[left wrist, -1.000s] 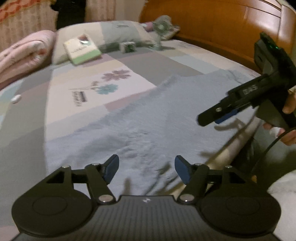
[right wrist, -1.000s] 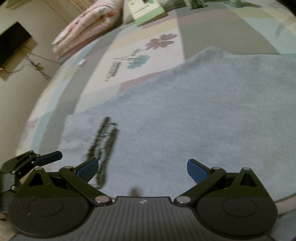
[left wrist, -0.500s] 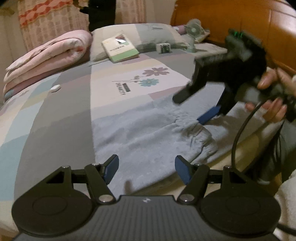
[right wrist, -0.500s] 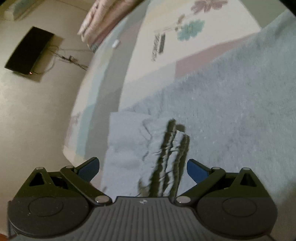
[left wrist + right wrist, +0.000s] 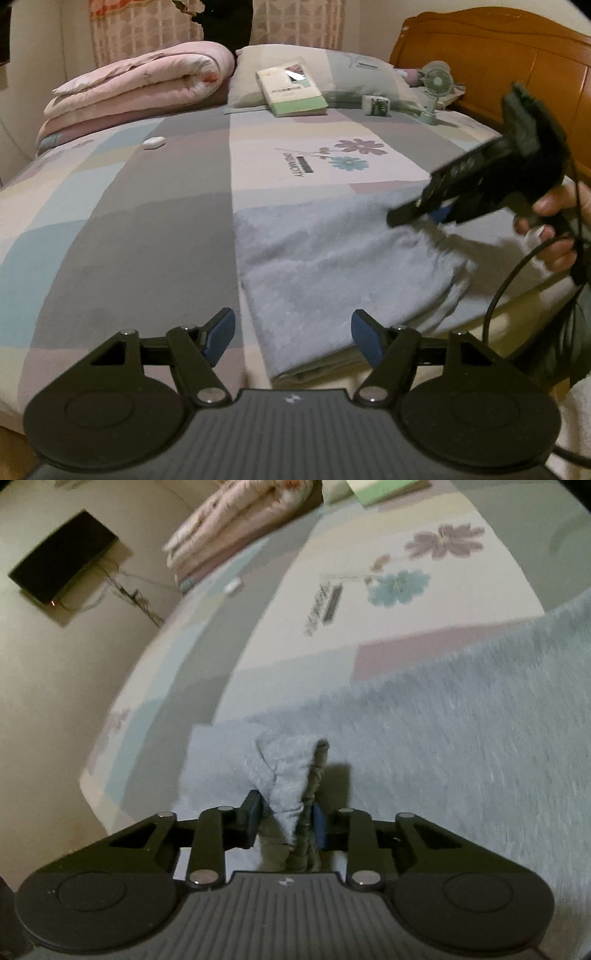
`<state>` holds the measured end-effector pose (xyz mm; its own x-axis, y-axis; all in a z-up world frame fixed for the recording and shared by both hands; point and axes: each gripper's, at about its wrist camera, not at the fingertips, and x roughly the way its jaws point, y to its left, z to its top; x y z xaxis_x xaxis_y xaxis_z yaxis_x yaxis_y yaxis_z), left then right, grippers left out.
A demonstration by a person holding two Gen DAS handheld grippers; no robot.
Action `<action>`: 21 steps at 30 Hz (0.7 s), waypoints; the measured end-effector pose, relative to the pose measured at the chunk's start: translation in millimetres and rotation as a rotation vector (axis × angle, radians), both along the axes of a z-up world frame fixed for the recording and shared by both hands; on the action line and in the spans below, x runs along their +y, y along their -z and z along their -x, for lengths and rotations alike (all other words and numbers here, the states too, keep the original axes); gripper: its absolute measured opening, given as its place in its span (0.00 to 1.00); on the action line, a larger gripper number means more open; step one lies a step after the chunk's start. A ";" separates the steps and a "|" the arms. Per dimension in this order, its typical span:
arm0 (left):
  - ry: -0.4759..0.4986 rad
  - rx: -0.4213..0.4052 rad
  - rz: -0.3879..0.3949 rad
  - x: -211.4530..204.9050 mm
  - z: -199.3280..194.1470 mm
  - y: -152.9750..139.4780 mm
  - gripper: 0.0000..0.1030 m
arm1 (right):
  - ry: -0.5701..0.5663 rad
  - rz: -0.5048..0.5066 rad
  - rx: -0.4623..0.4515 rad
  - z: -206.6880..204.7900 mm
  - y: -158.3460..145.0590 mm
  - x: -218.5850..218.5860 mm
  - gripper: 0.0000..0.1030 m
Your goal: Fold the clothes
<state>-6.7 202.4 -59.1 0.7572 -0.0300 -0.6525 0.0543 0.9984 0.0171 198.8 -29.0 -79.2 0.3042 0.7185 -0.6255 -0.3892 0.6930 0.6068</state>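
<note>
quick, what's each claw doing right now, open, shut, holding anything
Left claw: open, holding nothing, above the near edge of the blue-grey garment.
Right claw: jaws have just been closing, now pinching a bunched fold of the garment.

garment [image 5: 332, 258]: pale blue fleece | spread flat on bed | near corner bunched, lifted

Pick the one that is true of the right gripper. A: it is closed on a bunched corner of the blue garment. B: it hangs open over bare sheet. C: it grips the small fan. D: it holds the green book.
A: in the right wrist view the right gripper has just closed, pinching a raised fold of the blue garment.
</note>
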 end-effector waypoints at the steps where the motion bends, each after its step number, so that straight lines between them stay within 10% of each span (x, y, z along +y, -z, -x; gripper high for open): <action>1: -0.006 -0.001 -0.001 1.3 0.5 -0.2 0.69 | 0.003 0.000 -0.027 1.3 -5.8 -0.3 0.30; 11: 0.031 -0.015 0.001 2.1 1.9 -2.3 0.69 | 0.073 0.055 0.002 12.3 -7.6 -30.4 0.47; 19: 0.172 -0.042 0.082 -12.9 -8.3 0.2 0.69 | 0.005 0.048 0.040 49.5 -3.4 -30.0 0.46; 21: 0.174 -0.032 0.066 -18.7 -11.6 2.0 0.69 | 0.001 0.051 0.038 55.0 -4.0 -28.3 0.32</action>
<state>5.0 183.7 -61.0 0.7572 -0.2043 -0.6204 0.2265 0.9730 -0.0440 143.7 -57.3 -75.3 0.2803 0.6851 -0.6724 -0.3661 0.7238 0.5849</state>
